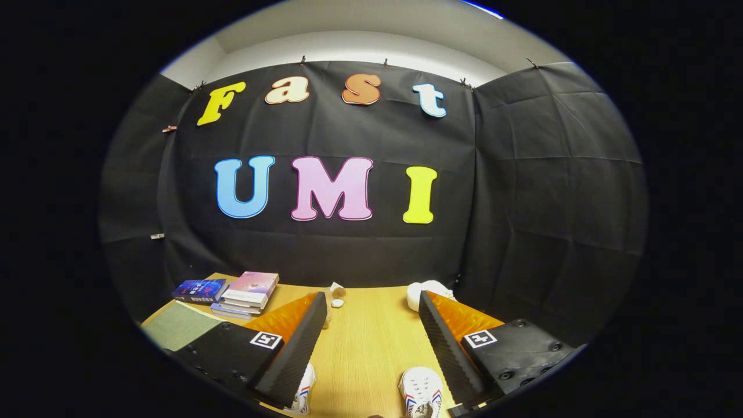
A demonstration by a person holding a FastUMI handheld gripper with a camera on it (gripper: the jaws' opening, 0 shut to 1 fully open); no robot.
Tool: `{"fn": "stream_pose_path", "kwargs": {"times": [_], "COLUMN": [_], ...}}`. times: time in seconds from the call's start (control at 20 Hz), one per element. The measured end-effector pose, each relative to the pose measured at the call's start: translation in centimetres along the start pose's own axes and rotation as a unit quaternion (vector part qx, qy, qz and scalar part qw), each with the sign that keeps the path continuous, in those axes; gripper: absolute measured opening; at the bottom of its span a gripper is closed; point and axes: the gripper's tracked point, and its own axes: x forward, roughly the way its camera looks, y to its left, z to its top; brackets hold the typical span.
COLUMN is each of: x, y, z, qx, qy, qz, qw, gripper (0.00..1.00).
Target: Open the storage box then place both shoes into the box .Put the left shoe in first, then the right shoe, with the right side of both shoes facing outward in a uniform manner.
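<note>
1. Nearest of all, two white shoes lie on the wooden surface [360, 342] at the base of the tool [371, 342]: one shoe [303, 393] peeks out by the left finger, the other shoe [422, 392] sits just inside the right finger. Both are cut off, so only part of each can be seen.
2. Spread wide apart, the tool's fingers hold nothing; bare wood runs between them.
3. By the look of things the job has hardly begun. Neither shoe is in any box, and no storage box can be made out from here, open or shut.
4. Which shoe is the left one cannot be told, since so little of each is visible.
5. Far off, a white rounded thing [426, 290] sits beyond the right finger, partly hidden by it; what it is stays unclear.
6. Small pale bits [337, 293] lie near the far middle edge, too small to name.
7. At the far left, a stack of books [249, 293] rests beside another book [200, 289], with a green mat [174, 328] nearer.
</note>
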Motion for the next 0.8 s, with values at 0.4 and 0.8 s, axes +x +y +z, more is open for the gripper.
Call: {"fn": "stream_pose_path", "kwargs": {"times": [0.4,0.8], "x": [0.6,-1.0], "y": [0.9,8.5], "z": [-3.6,-10.4], "qx": [0.035,0.151], "qy": [0.063,0.202], "qz": [0.011,0.144], "qw": [0.997,0.957], "gripper": [0.97,0.99]}}
